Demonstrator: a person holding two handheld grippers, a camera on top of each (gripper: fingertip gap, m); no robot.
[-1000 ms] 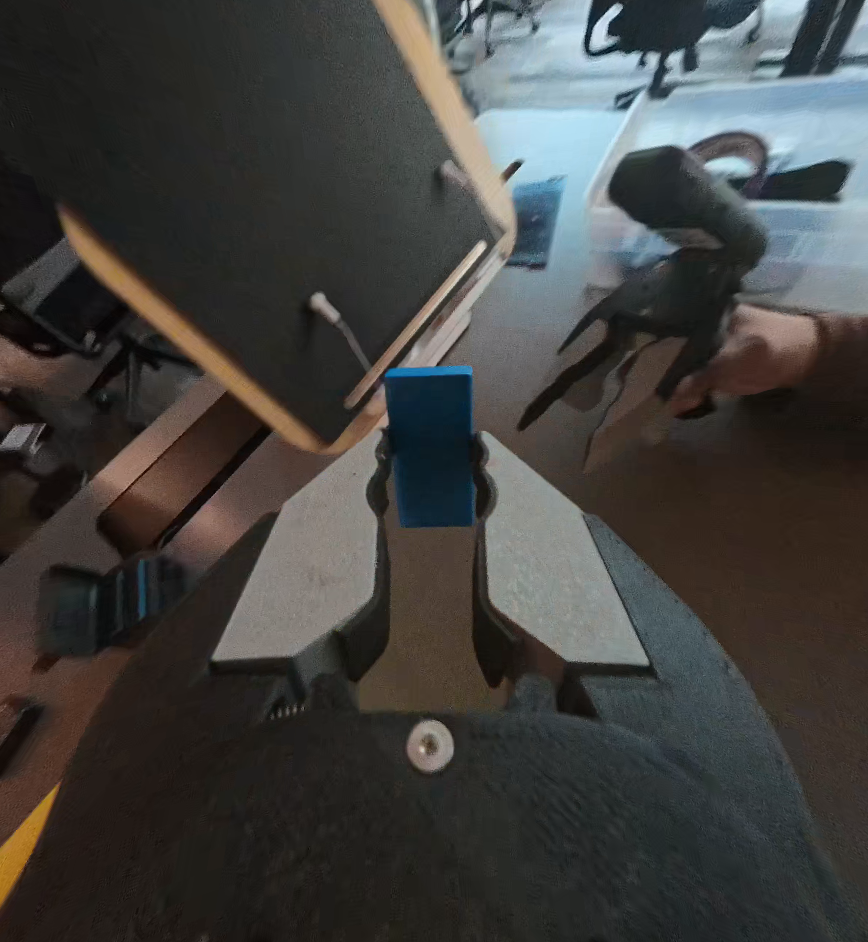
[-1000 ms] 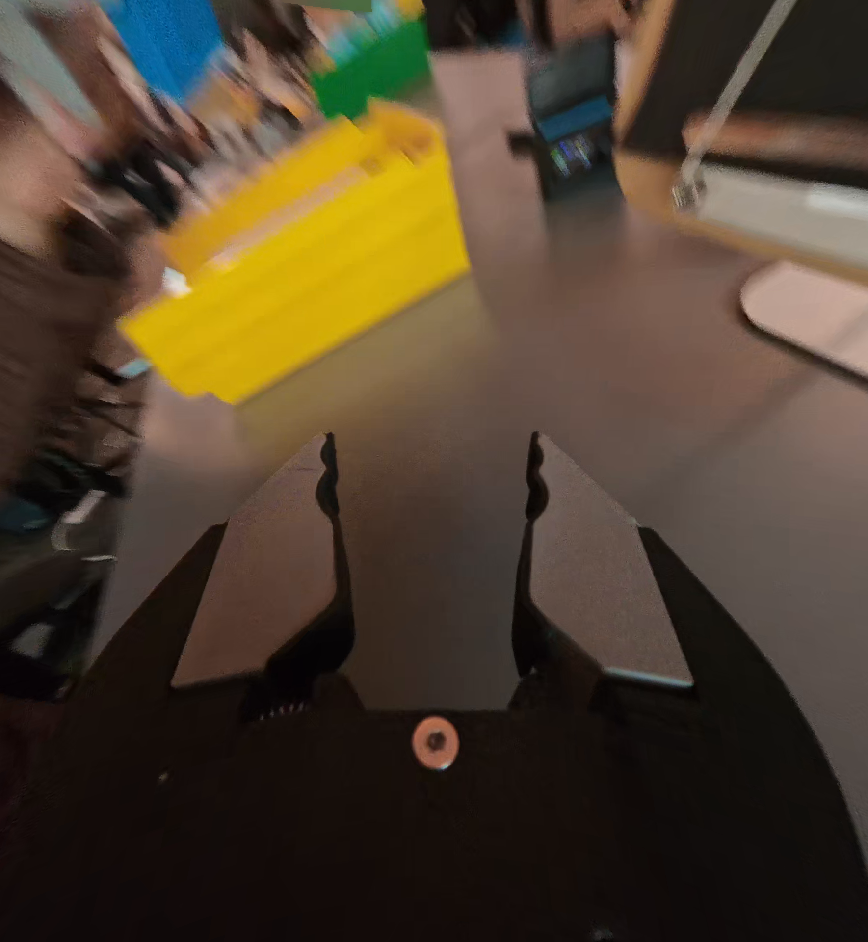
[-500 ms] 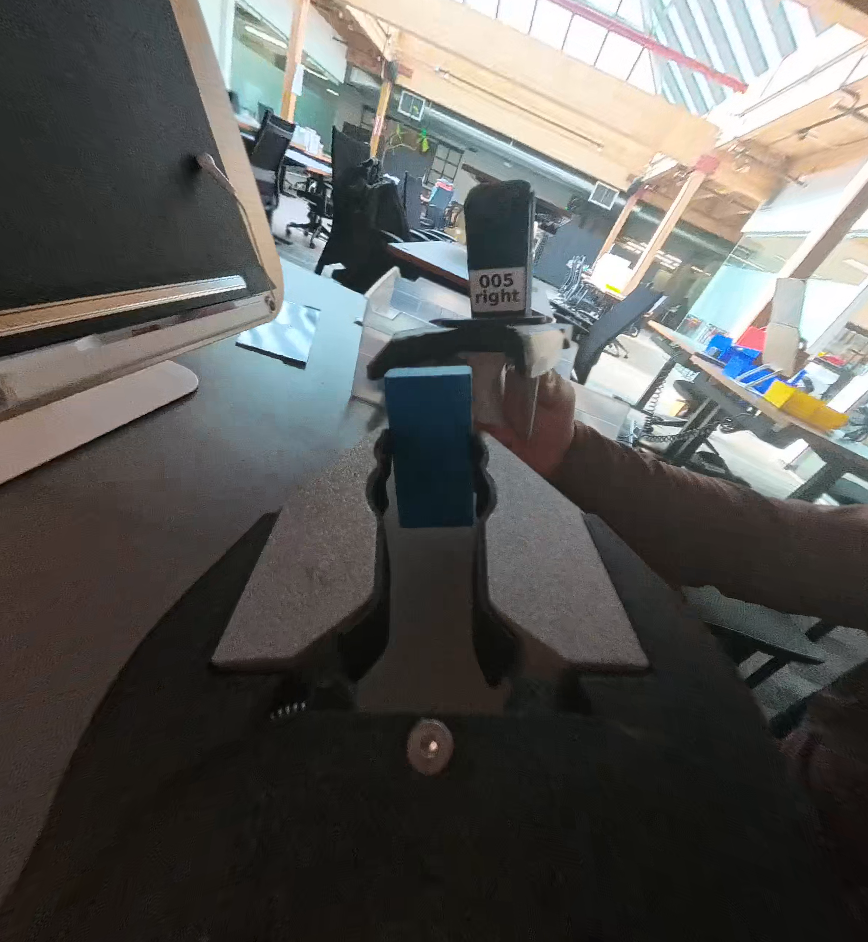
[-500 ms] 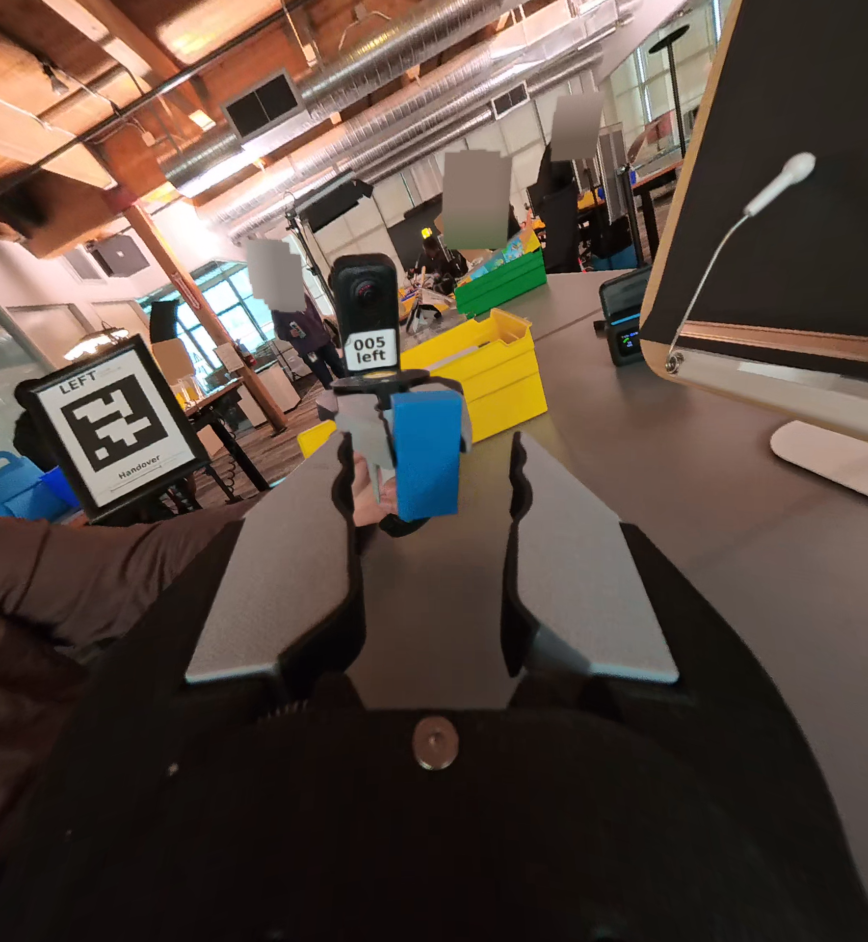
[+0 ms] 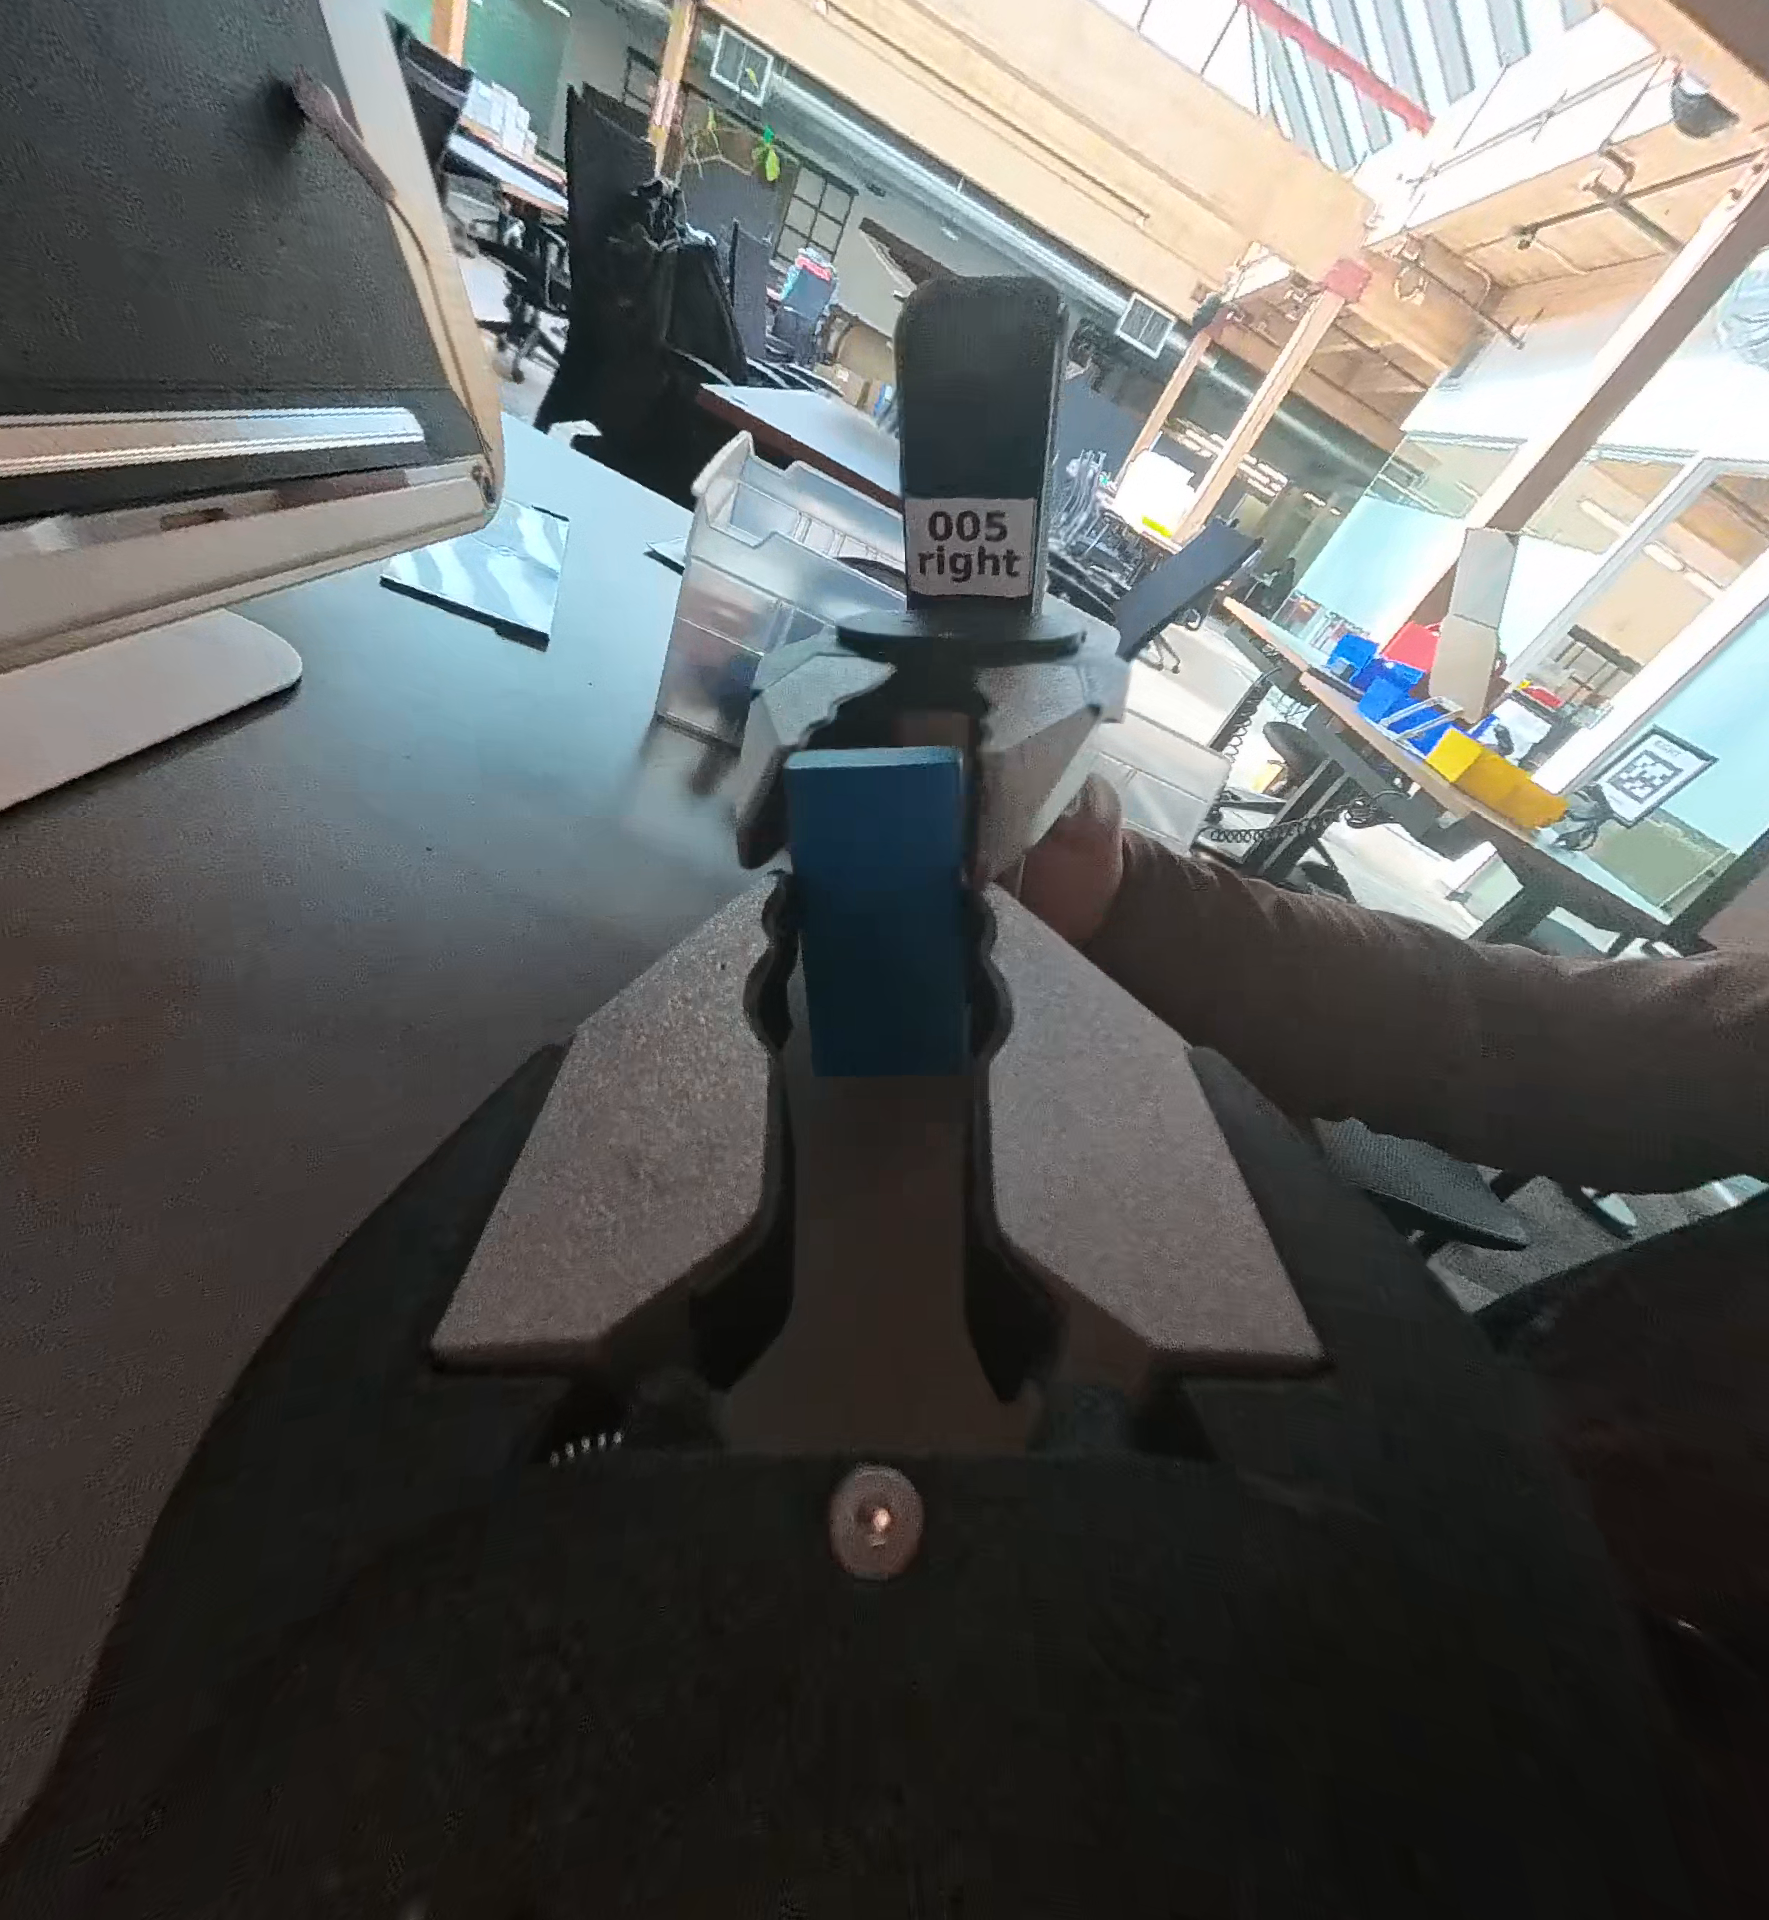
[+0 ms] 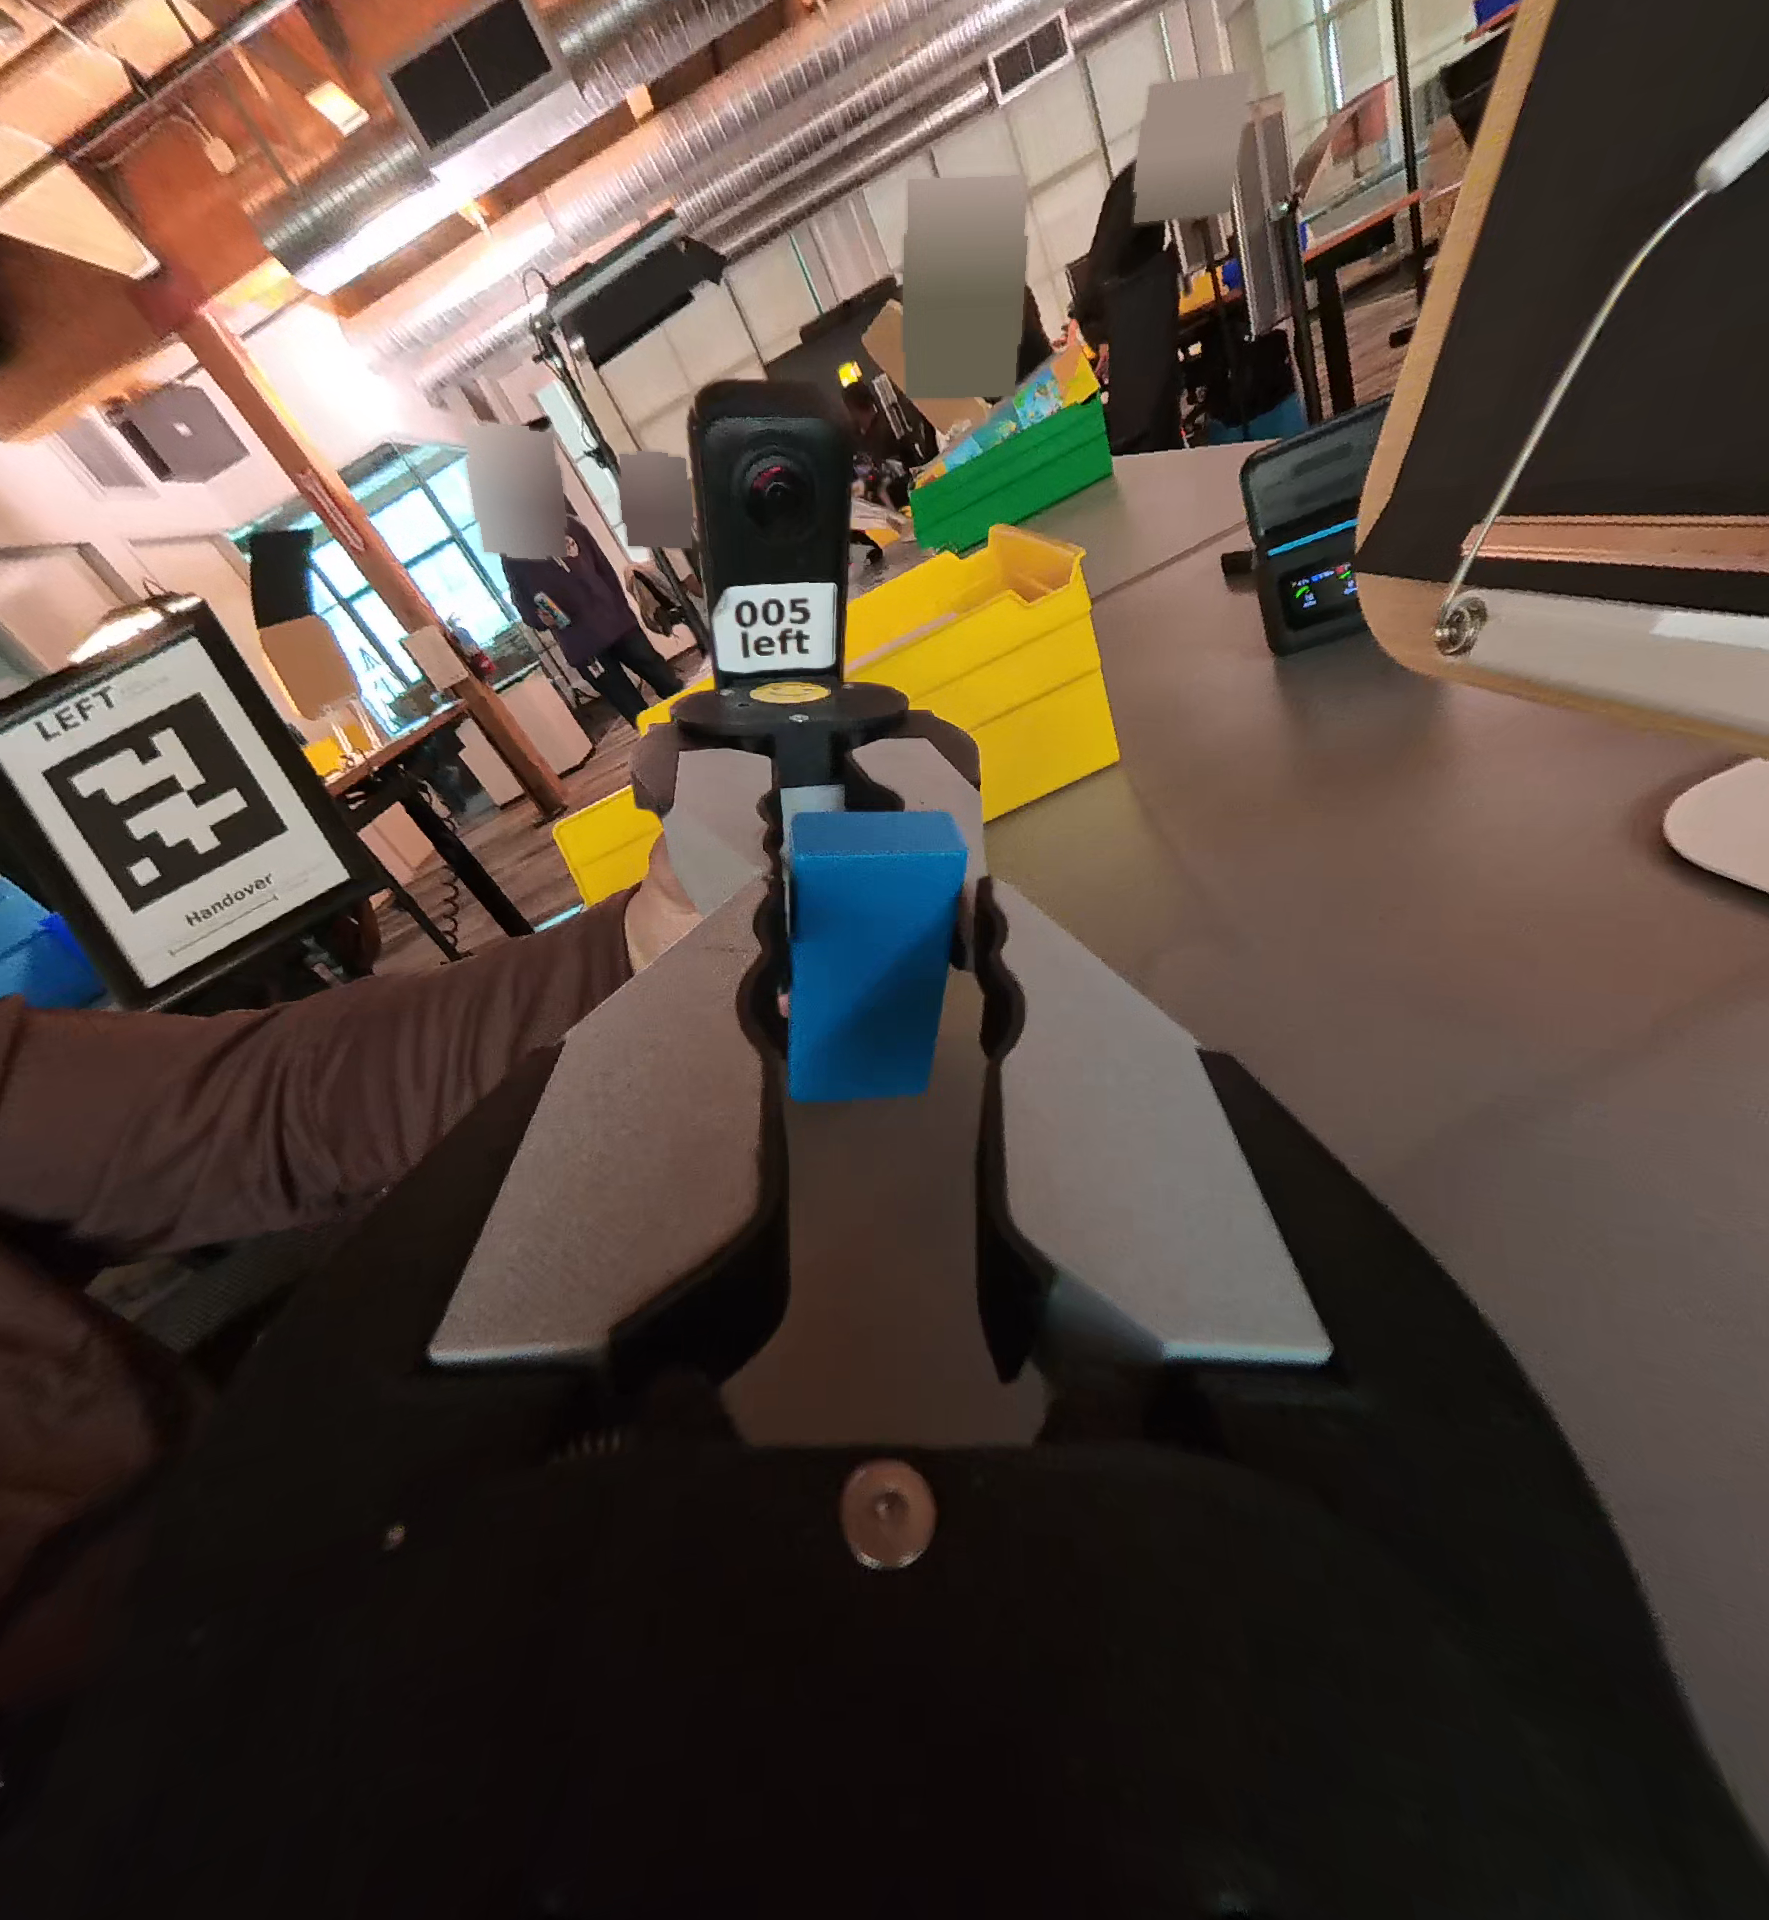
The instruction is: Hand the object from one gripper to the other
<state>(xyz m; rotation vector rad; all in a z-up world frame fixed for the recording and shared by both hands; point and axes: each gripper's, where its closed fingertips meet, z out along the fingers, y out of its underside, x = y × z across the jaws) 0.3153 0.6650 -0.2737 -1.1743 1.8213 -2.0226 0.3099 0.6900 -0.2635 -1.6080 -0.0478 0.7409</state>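
A blue rectangular block [image 5: 880,914] is held in the air above the dark table [image 5: 236,935], between the two grippers, which face each other. My left gripper [image 5: 878,935] is shut on the near end of the block in the left wrist view. My right gripper [image 5: 885,758] faces it, with its fingers on both sides of the block's far end. In the right wrist view the block [image 6: 869,956] sits between my right gripper's [image 6: 880,935] pads, which press on its sides. The left gripper [image 6: 818,800] grips it from behind.
A monitor on a white foot [image 5: 184,260] stands to the left of the left gripper, and a clear plastic bin [image 5: 755,582] stands behind the grippers. In the right wrist view there are a yellow bin [image 6: 984,665], a green bin [image 6: 1015,468], a small black device [image 6: 1306,561] and a framed marker sign [image 6: 153,800]. Left and right tips are no more than a few centimetres apart.
Both grippers swung up to face each other. The right gripper moved in on the block's free end and closed from wide open onto it. The left gripper kept its hold.
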